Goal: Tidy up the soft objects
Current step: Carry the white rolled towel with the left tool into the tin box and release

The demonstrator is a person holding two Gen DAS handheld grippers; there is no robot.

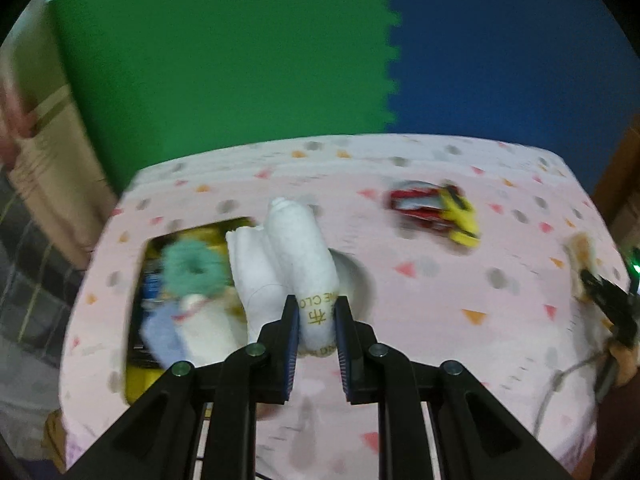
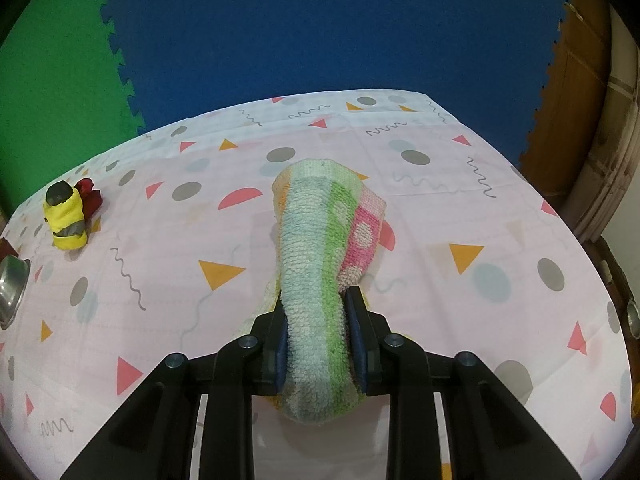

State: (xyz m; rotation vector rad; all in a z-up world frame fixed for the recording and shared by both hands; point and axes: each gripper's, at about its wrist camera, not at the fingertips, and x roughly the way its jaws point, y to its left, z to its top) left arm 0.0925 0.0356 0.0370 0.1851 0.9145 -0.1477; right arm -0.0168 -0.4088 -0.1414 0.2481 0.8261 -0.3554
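Observation:
My left gripper [image 1: 317,308] is shut on a rolled white cloth [image 1: 298,252] with a printed paper band, held above the table. Left of it lies a yellow box [image 1: 138,388] with several soft things inside: a teal fluffy ring [image 1: 192,268], a blue cloth [image 1: 160,332] and a white one. My right gripper [image 2: 314,300] is shut on a rolled striped towel [image 2: 320,248] in pale blue, green and pink, which sticks out over the tablecloth. The right gripper also shows at the far right of the left wrist view, a black tool [image 1: 608,300] with the towel's end.
A pink patterned tablecloth [image 2: 460,208] covers the table. A yellow and red soft toy [image 2: 66,216] [image 1: 436,210] lies toward the back. A steel bowl [image 2: 10,284] sits at the left edge. Green and blue foam mats [image 1: 240,60] cover the floor beyond; a wooden door [image 2: 576,80] stands at right.

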